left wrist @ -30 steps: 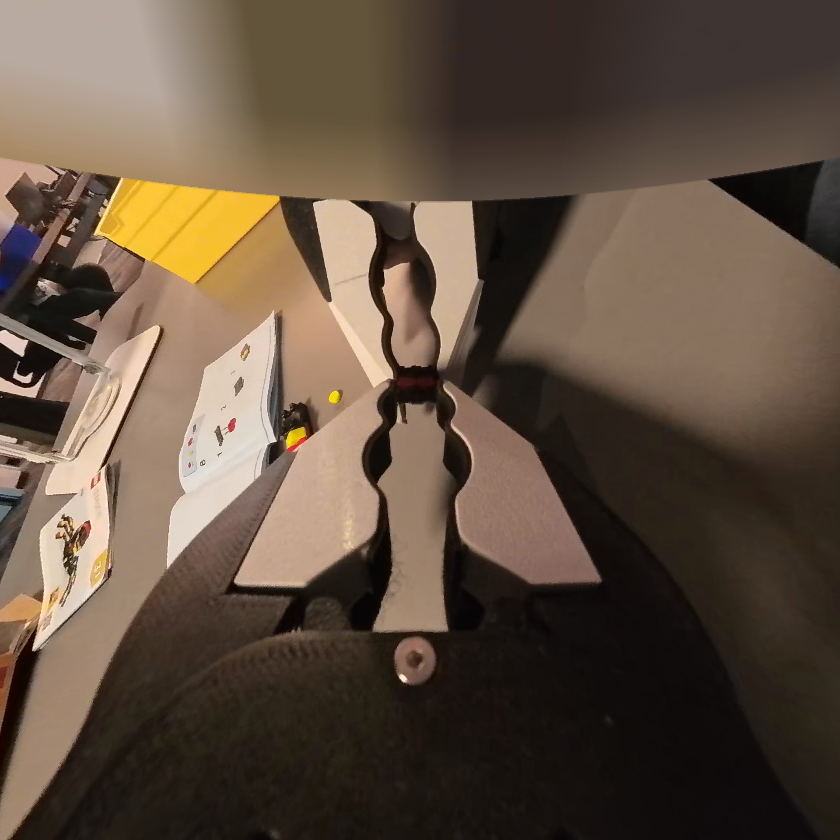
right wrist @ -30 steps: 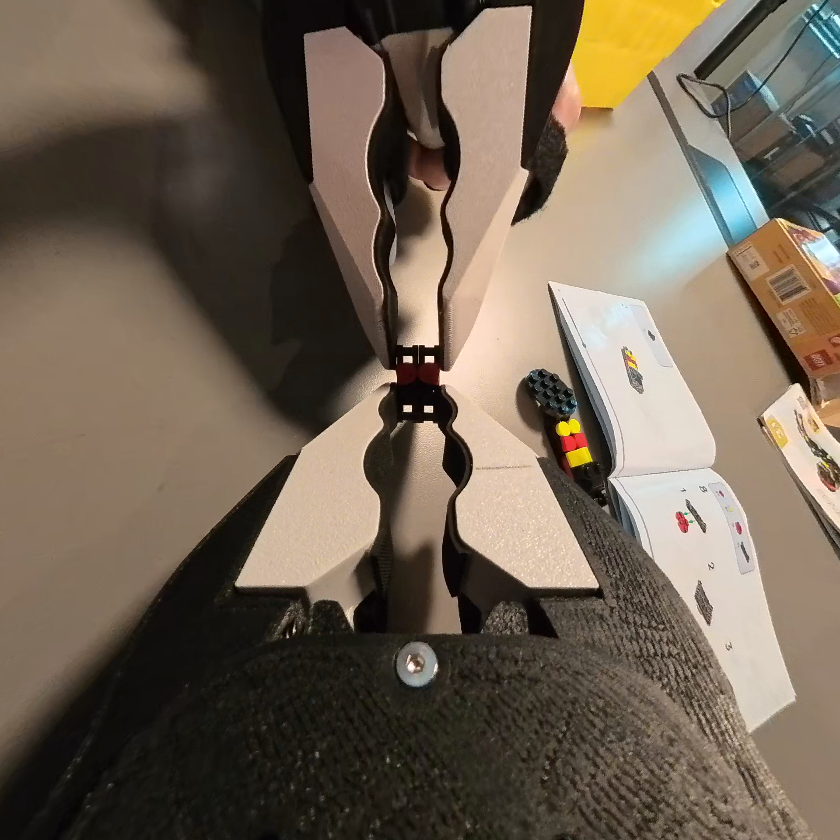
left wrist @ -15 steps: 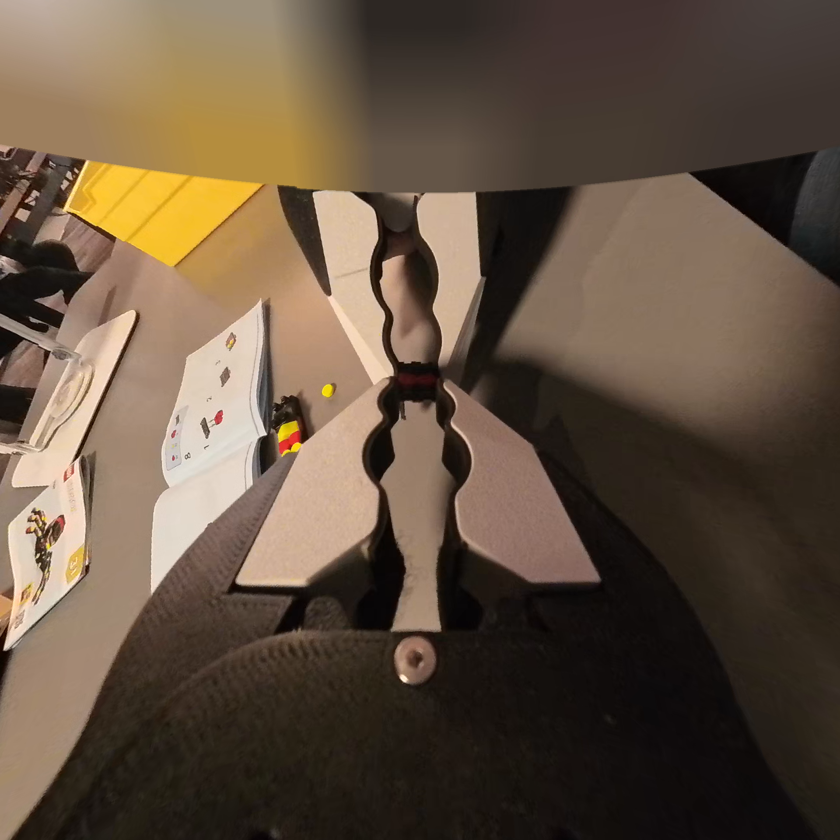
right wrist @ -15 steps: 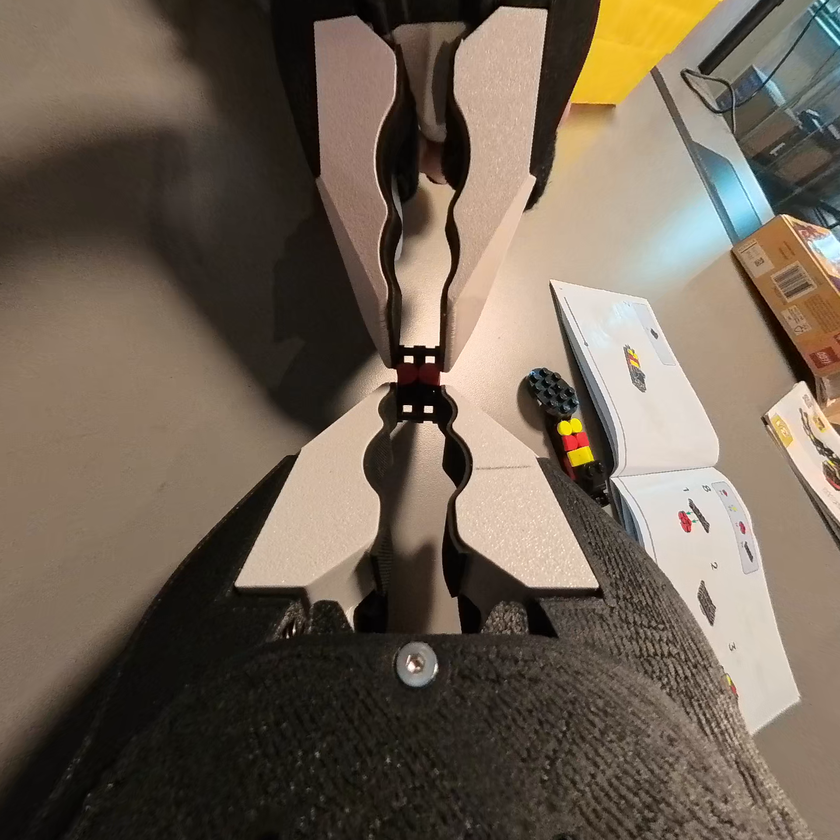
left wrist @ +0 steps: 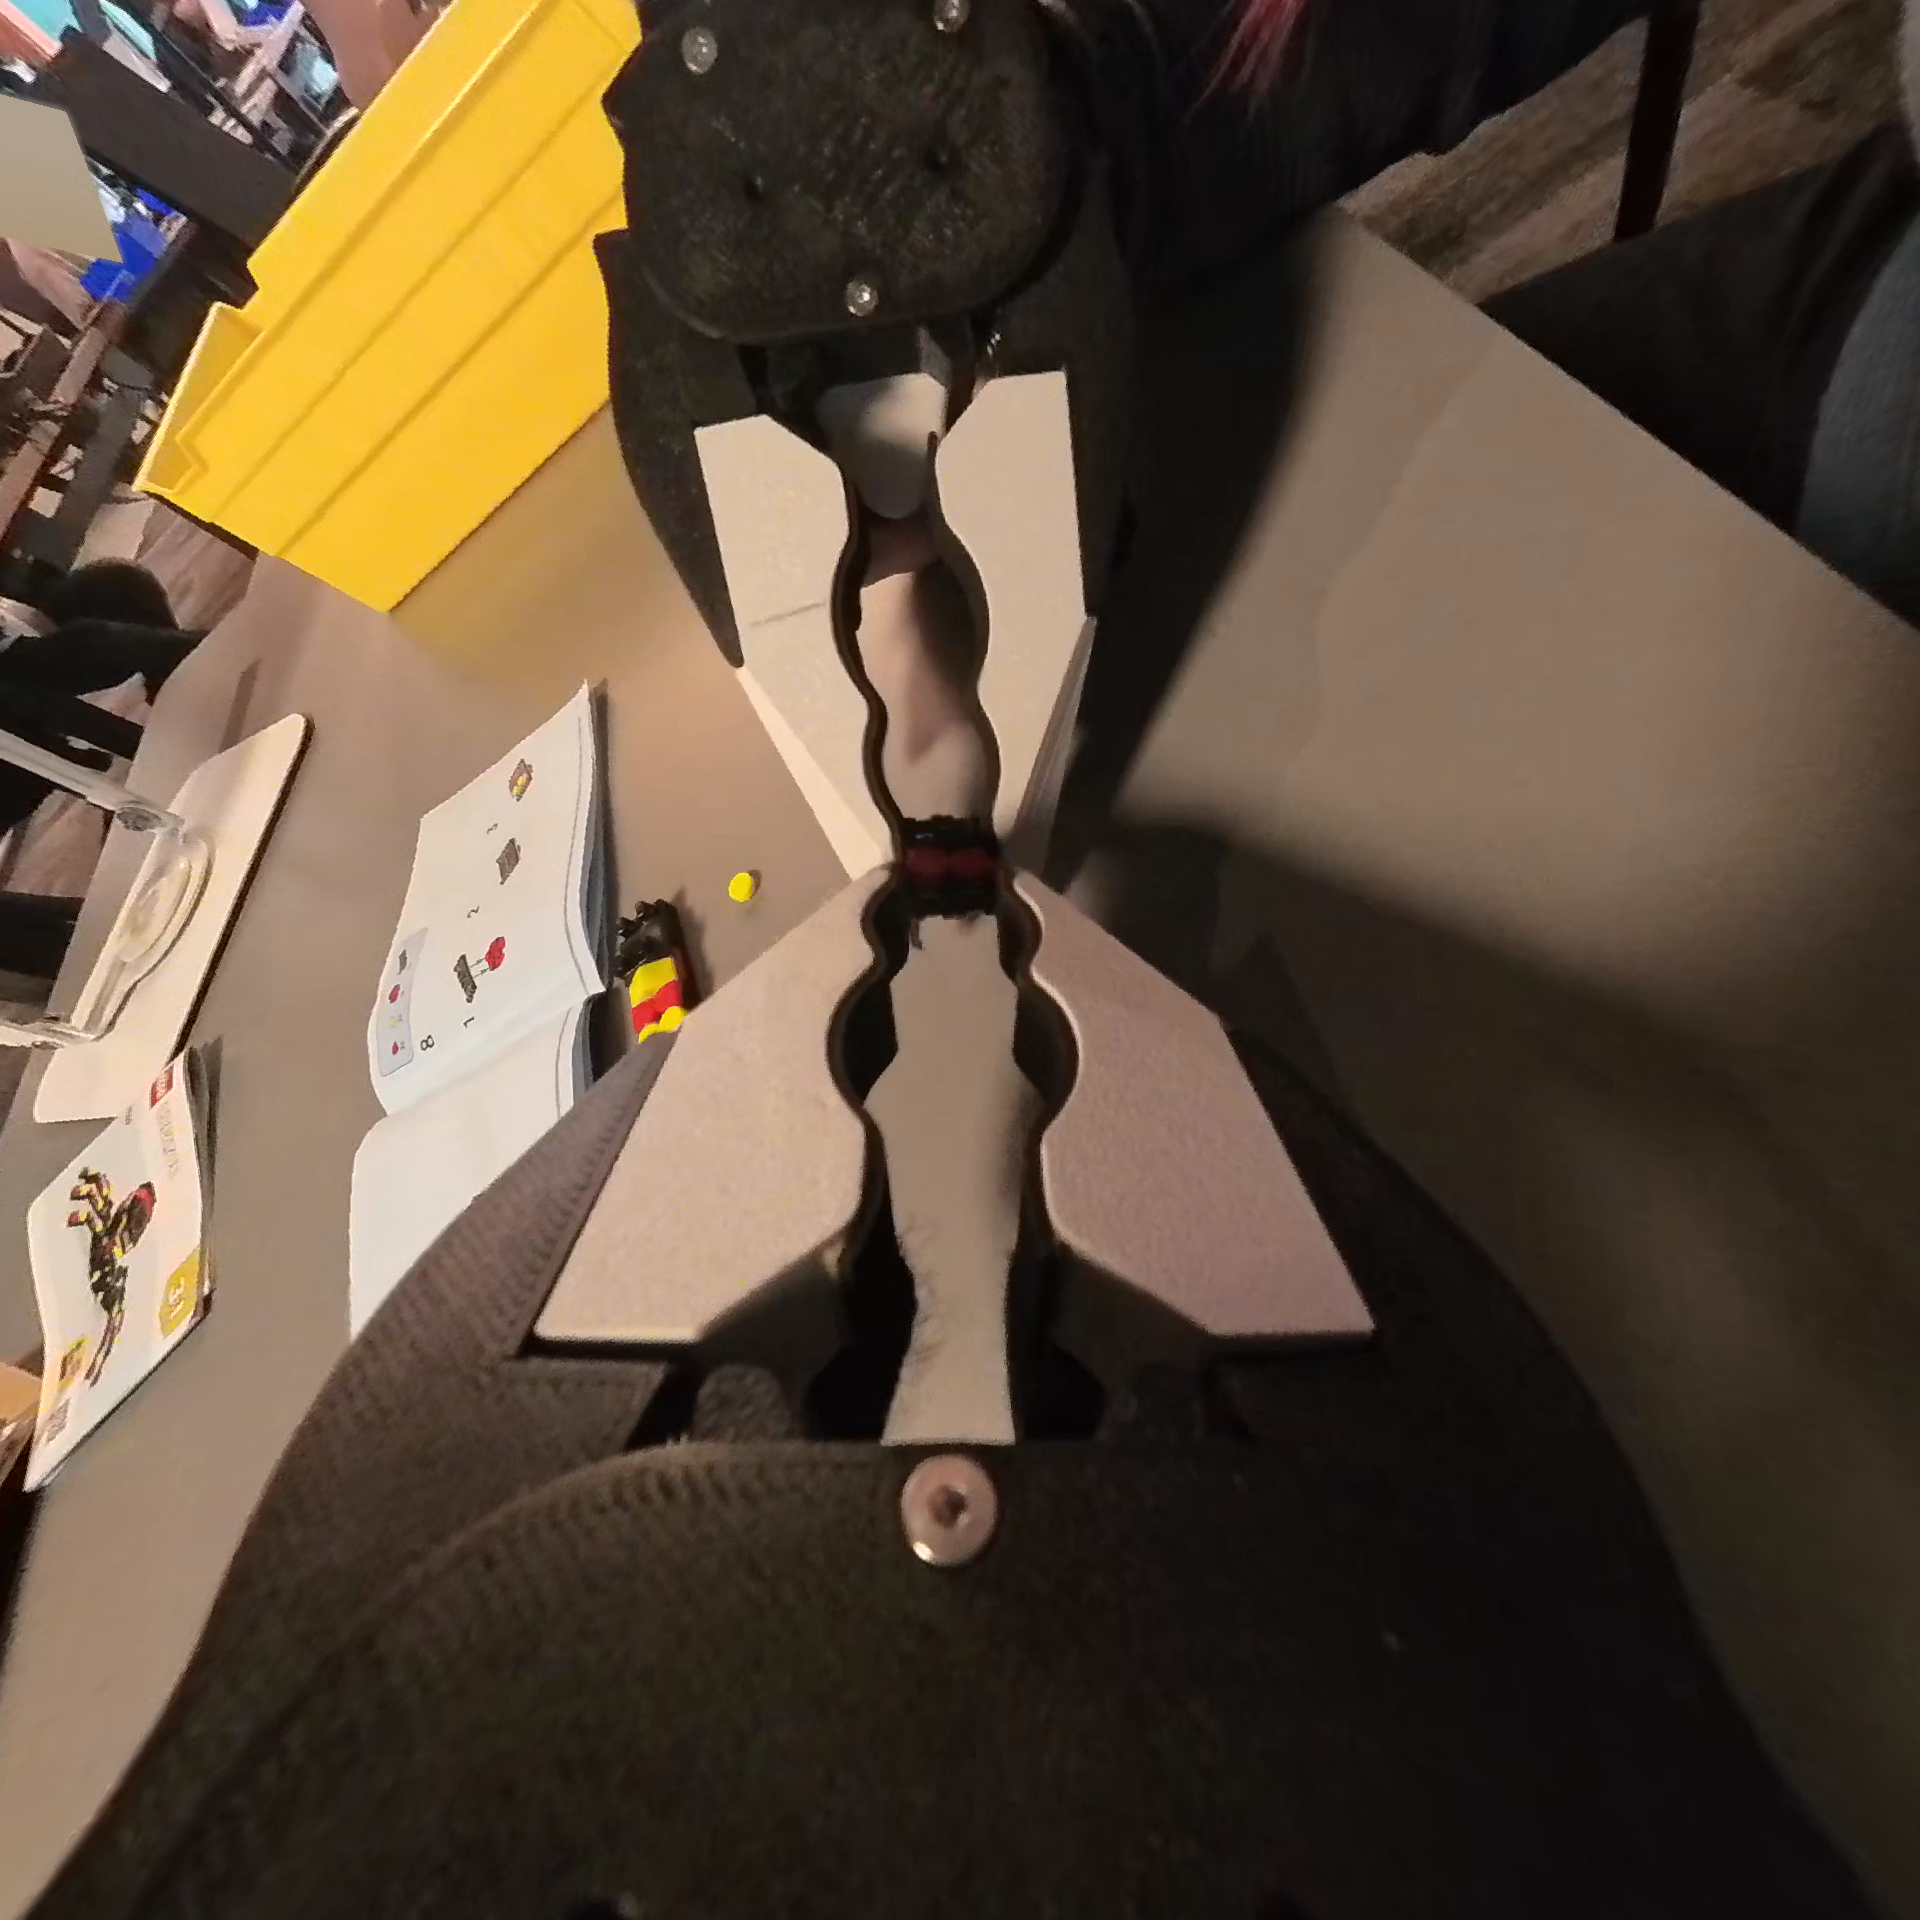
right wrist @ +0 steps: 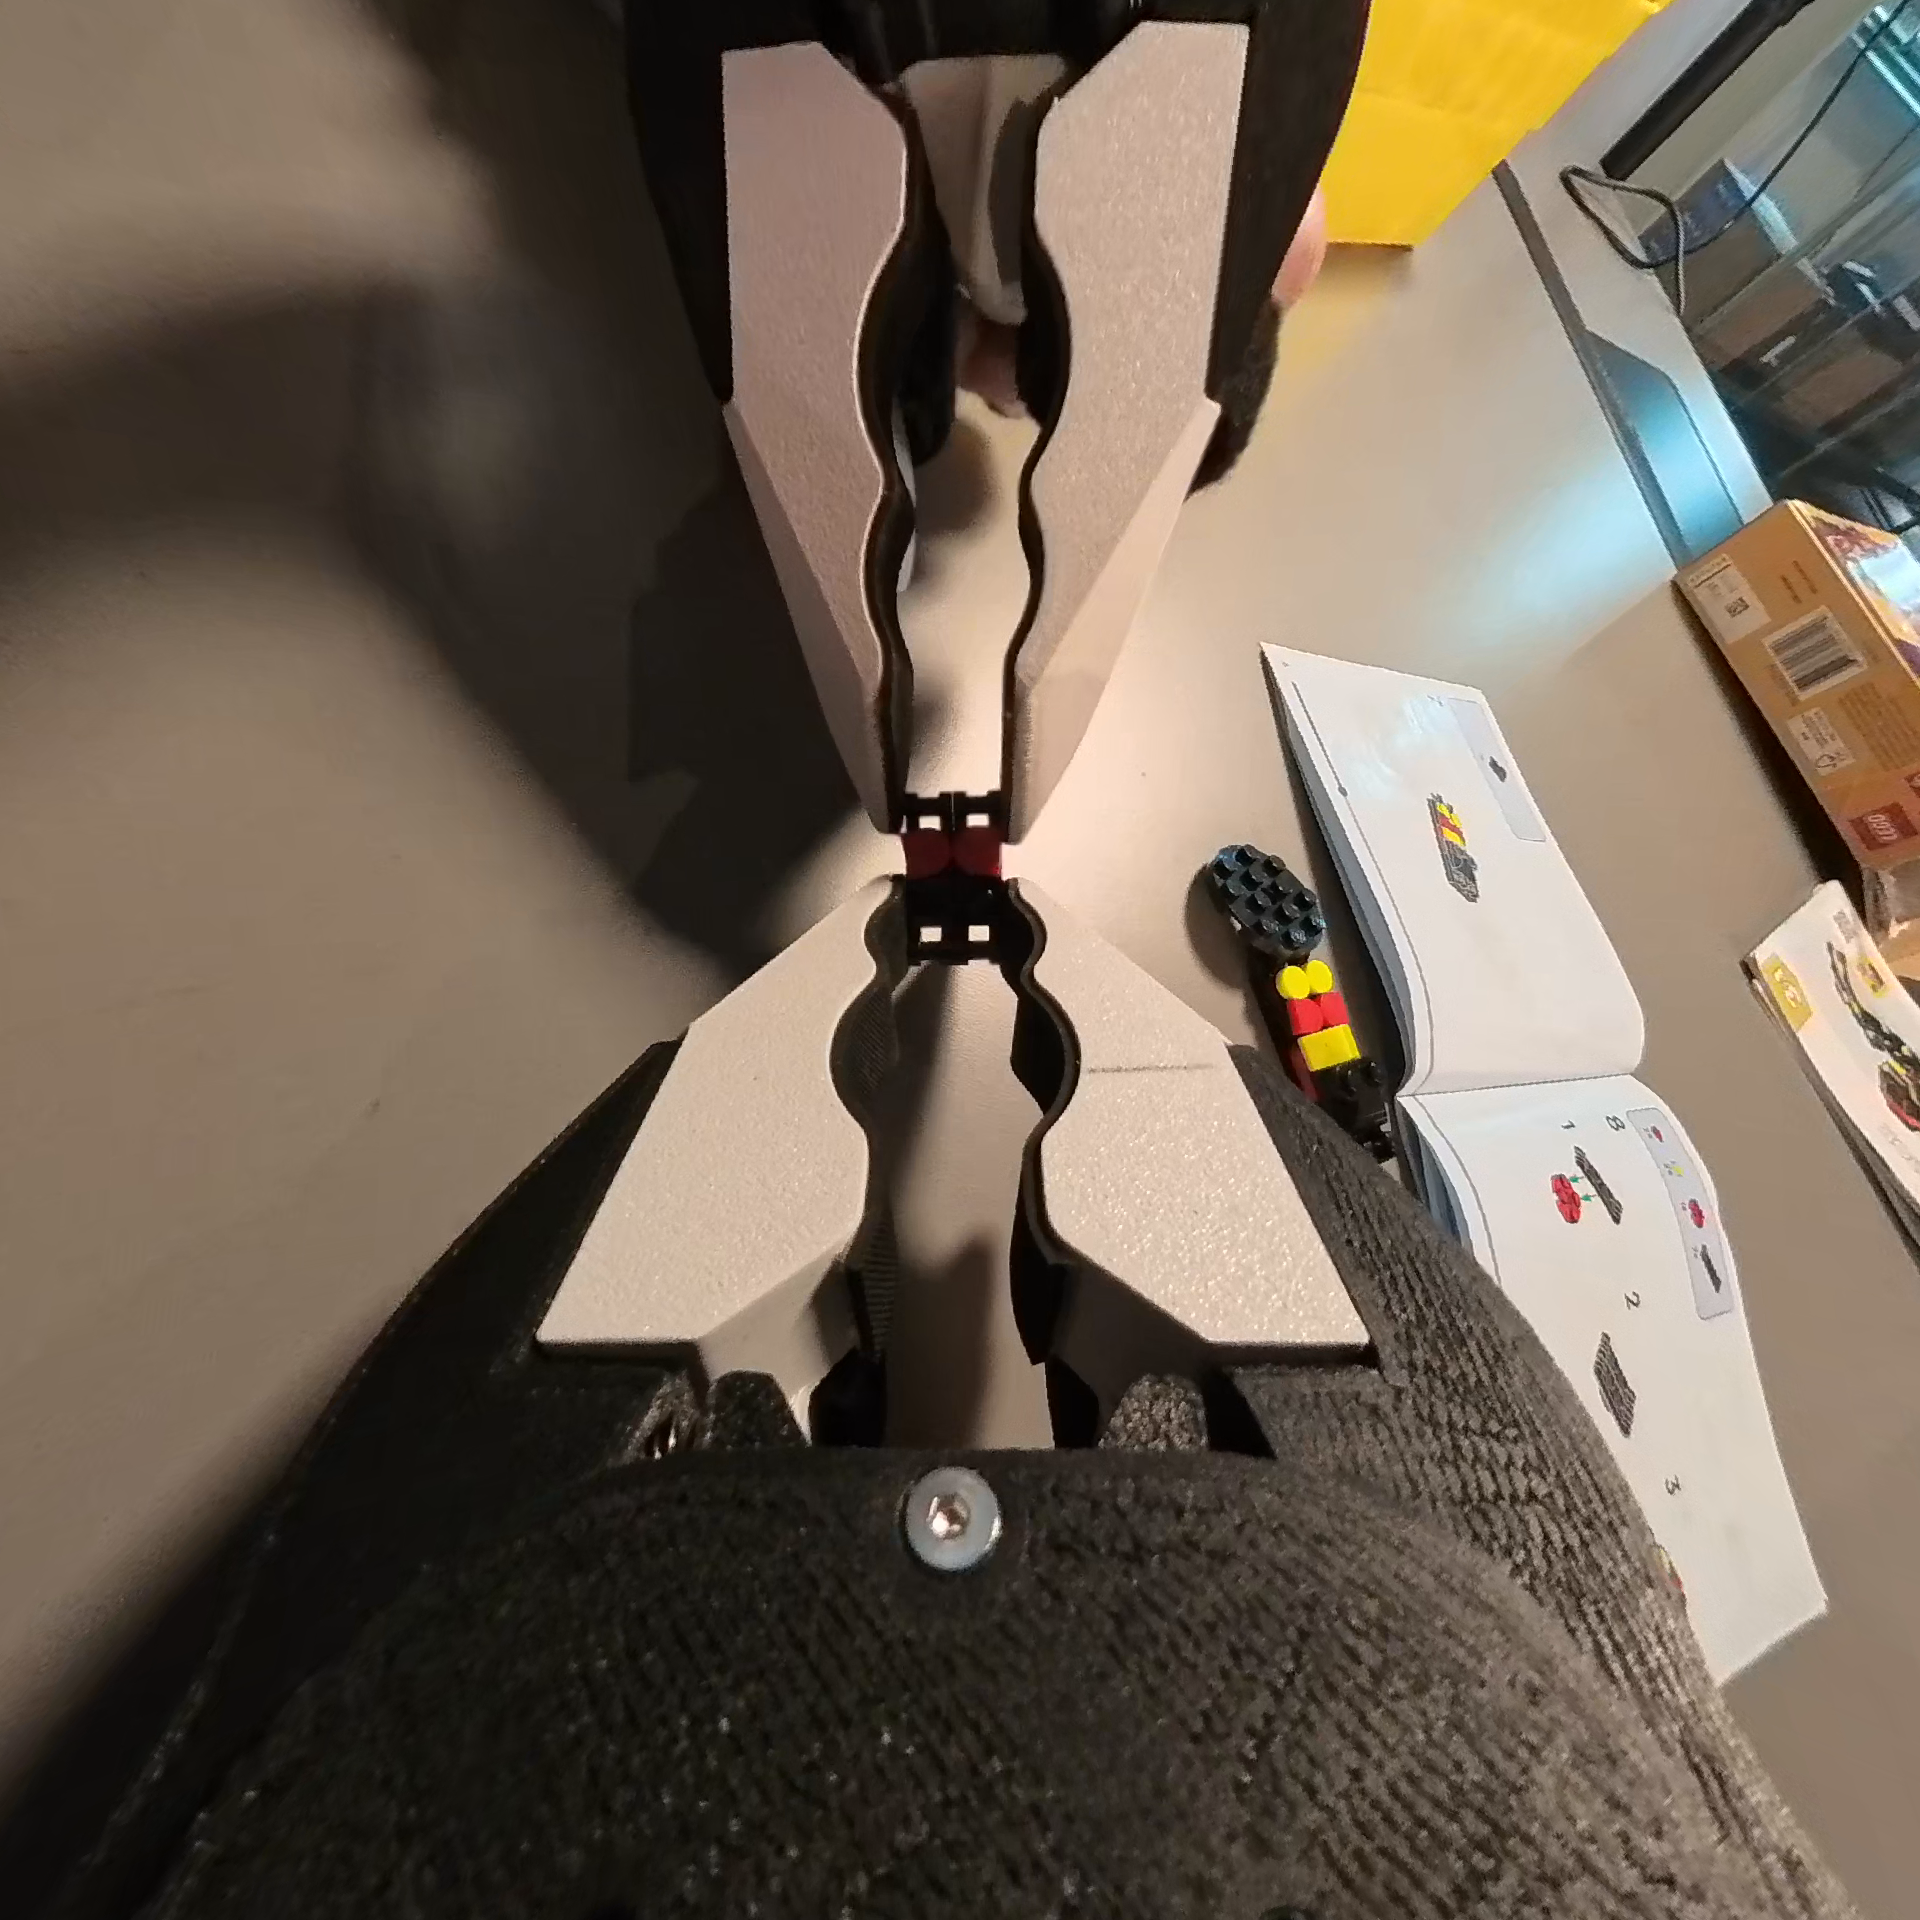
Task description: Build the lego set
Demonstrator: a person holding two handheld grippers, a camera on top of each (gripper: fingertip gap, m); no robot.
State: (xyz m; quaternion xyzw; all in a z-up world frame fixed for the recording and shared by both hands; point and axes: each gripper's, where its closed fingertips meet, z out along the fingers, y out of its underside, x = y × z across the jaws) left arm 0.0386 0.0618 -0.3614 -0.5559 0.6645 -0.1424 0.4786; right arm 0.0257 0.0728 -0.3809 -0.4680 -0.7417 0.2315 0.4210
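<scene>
My left gripper (left wrist: 943, 902) was clamped on one end of the small black-and-red lego piece (left wrist: 943, 871), and my right gripper (right wrist: 951, 928) pinched the other end, tip to tip, the two meeting head-on above the desk (right wrist: 312, 935). The piece (right wrist: 953, 875) showed black plates on both sides with two red round bits sandwiched in the middle, held clear of the surface. Just off to the side, a partly built black, yellow and red model (right wrist: 1304, 1008) lay flat on the desk, touching the edge of the open instruction booklet (right wrist: 1538, 1091). A single loose yellow stud (left wrist: 742, 885) sat near that model. Further out, a second leaflet (left wrist: 114, 1268) lay beside a white board (left wrist: 208, 831) carrying a clear glass (left wrist: 135, 914). Beyond those, yellow bins (left wrist: 416, 312) stood at the desk's far side, and a cardboard box (right wrist: 1808, 665) sat past the booklet.
</scene>
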